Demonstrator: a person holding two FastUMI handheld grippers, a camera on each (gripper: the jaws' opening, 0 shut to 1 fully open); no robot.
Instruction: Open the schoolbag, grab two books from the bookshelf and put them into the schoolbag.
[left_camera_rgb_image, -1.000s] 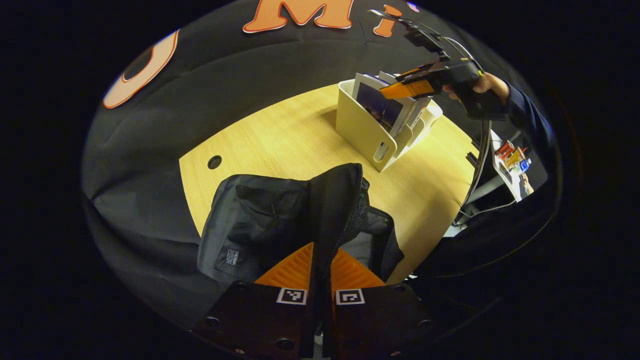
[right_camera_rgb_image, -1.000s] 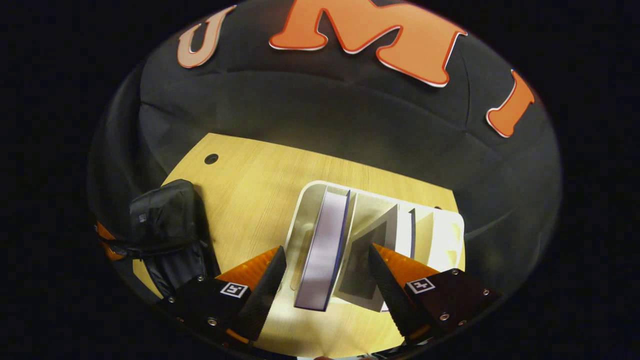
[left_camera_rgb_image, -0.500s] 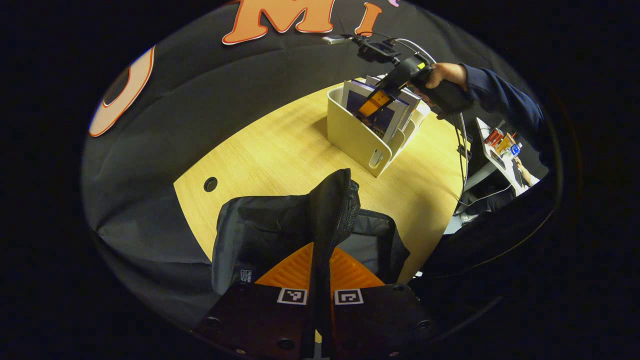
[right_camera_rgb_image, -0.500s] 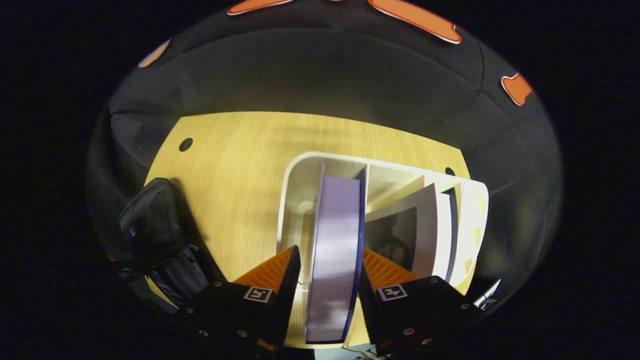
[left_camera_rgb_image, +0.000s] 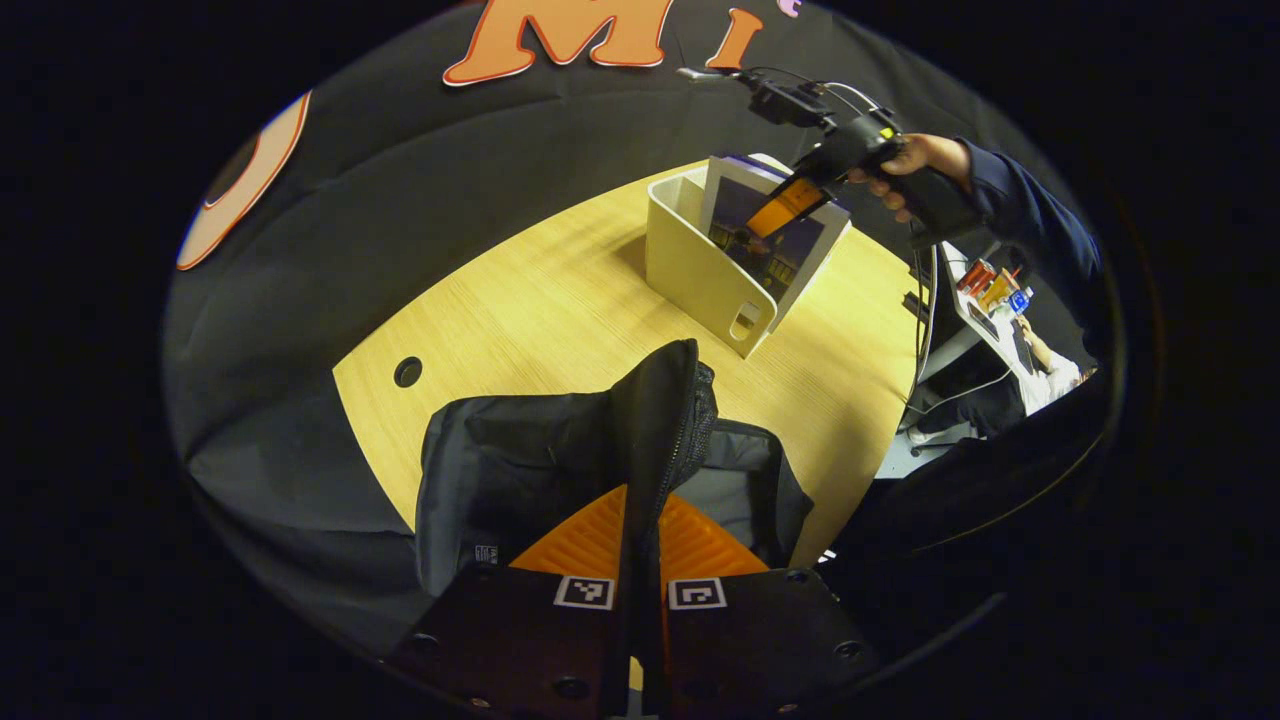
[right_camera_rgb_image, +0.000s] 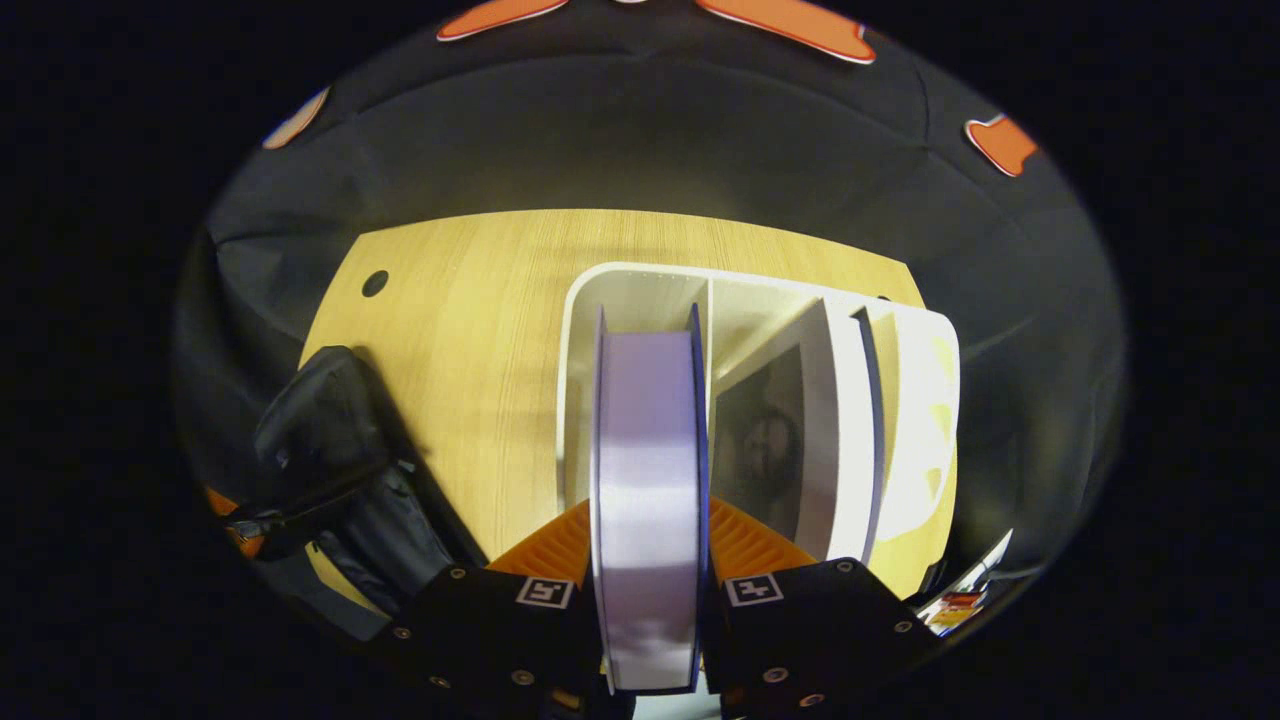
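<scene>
While the left gripper (left_camera_rgb_image: 640, 520) pinches the bag's (left_camera_rgb_image: 520, 480) raised flap between closed fingers on the table (left_camera_rgb_image: 540, 300), the right gripper (right_camera_rgb_image: 648, 545) clamps both fingers on a book (right_camera_rgb_image: 648, 480) standing in the shelf's (right_camera_rgb_image: 620, 290) end slot; another book (right_camera_rgb_image: 840, 420) leans in the next slot

We see our left claw (left_camera_rgb_image: 640, 560) with ribbed fingers on a dark, screw-studded body bearing two square black-and-white markers. Our right claw (right_camera_rgb_image: 648, 580) looks alike. From the left gripper view, its black handle trails cables, and a dark blue sleeve (left_camera_rgb_image: 1030, 215) covers our arm.
</scene>
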